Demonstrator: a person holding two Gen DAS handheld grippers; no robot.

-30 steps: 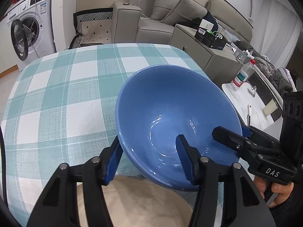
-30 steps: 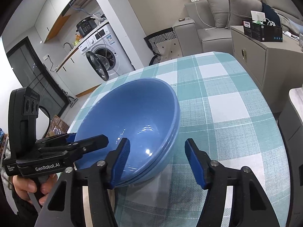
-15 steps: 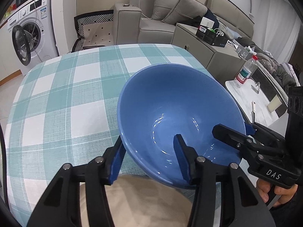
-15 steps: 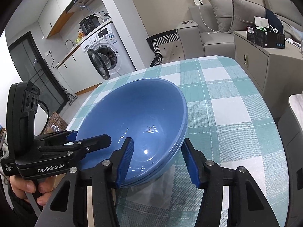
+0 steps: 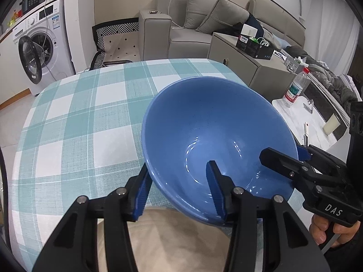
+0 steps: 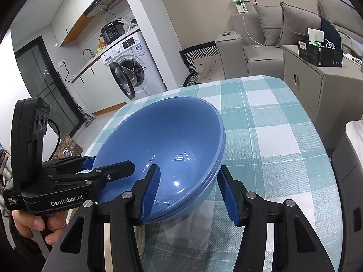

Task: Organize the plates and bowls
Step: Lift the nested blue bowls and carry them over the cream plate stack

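Straddling the near rim of a blue bowl (image 5: 215,131), the left gripper (image 5: 179,192) has one blue-padded finger outside the wall and one inside, and the fingers are closing toward the rim; whether the pads press on it yet cannot be told. The bowl sits tilted toward the cameras at the near edge of a desk (image 5: 79,117) covered in teal-and-white check cloth. In the right wrist view its side shows doubled rim lines, so it appears to be nested in at least one more bowl of the same colour. The right gripper (image 6: 189,192) straddles the rim on the opposite side, one finger inside; its outer finger (image 6: 228,195) stands clearly off the wall, so the fingers are partly apart and grip nothing. Taking the rim from both sides probably keeps the tilted stack steady for lifting or squaring up. A pale, beige surface (image 5: 177,242) lies just beneath the bowl's near edge; what it is cannot be told.
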